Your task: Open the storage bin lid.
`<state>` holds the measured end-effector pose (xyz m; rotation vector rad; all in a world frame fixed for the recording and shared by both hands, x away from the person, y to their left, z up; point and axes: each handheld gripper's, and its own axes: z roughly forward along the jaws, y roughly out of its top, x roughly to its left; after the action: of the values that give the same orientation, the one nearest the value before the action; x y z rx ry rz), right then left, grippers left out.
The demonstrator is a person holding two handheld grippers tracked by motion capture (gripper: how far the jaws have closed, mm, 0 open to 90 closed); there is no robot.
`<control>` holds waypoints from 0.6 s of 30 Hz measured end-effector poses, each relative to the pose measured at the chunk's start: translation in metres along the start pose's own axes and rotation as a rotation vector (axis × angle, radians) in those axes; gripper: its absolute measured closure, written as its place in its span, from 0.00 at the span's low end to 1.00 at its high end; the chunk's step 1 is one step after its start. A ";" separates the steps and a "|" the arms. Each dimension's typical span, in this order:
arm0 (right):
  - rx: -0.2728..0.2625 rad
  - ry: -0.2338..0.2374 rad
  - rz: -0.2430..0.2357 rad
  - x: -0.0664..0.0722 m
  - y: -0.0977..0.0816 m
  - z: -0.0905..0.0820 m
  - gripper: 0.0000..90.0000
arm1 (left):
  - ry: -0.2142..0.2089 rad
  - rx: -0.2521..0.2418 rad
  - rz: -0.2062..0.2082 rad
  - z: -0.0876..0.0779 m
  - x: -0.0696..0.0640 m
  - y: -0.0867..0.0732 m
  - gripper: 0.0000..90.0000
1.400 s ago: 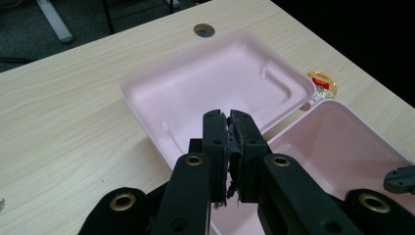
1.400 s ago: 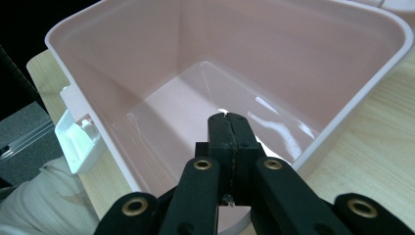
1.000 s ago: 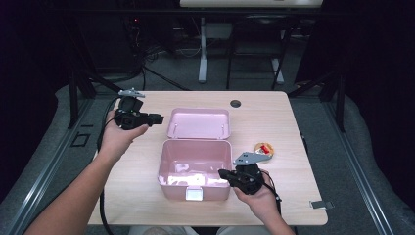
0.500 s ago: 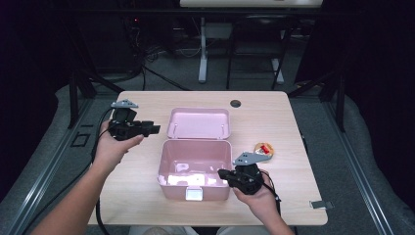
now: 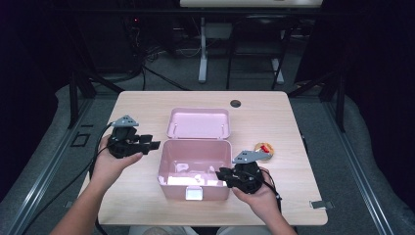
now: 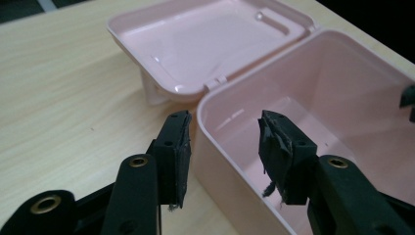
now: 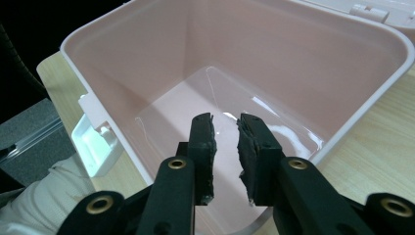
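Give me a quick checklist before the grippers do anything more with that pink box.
1. Lid fully folded back behind the pink box: ok.
2. Left gripper empty, jaws just opening, straddling the box's near wall without pressing it: ok.
3. Right gripper empty, jaws just opening, a small gap, aimed over the rim into the box: ok.
4. Box inside bare: ok in both gripper views; cannot tell in the high view because of glare.
5. White latch undamaged: cannot tell.
6. Small round object right of the box is out of the way: ok.
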<state>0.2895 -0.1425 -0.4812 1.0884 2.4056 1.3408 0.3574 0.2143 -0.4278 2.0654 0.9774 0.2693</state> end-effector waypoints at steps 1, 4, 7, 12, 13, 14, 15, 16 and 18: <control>0.003 0.001 -0.001 0.000 0.001 -0.001 0.81 | -0.007 0.004 0.005 0.000 -0.001 -0.002 0.61; 0.000 0.004 0.000 -0.001 0.003 -0.004 0.76 | -0.008 0.007 0.020 -0.001 -0.005 -0.006 0.61; 0.004 0.008 0.007 -0.001 0.007 -0.007 0.71 | -0.015 0.019 0.026 -0.001 -0.007 -0.009 0.61; 0.028 0.006 0.005 -0.001 0.013 -0.011 0.66 | -0.039 0.062 0.047 0.002 -0.011 -0.011 0.58; 0.036 0.008 0.004 -0.002 0.014 -0.012 0.65 | -0.047 0.057 0.045 0.001 -0.012 -0.012 0.58; 0.040 0.008 0.003 -0.002 0.016 -0.013 0.64 | -0.052 0.057 0.048 0.001 -0.012 -0.013 0.57; 0.041 0.006 0.001 -0.002 0.017 -0.014 0.63 | -0.055 0.055 0.045 0.001 -0.013 -0.014 0.56; 0.039 0.006 -0.003 -0.002 0.018 -0.015 0.62 | -0.056 0.057 0.052 0.001 -0.013 -0.015 0.56; 0.041 -0.008 -0.014 -0.004 0.022 -0.018 0.60 | -0.046 0.068 0.058 0.003 -0.013 -0.017 0.55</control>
<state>0.2944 -0.1500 -0.4543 1.0825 2.4403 1.2858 0.3404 0.2091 -0.4407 2.1548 0.9118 0.2200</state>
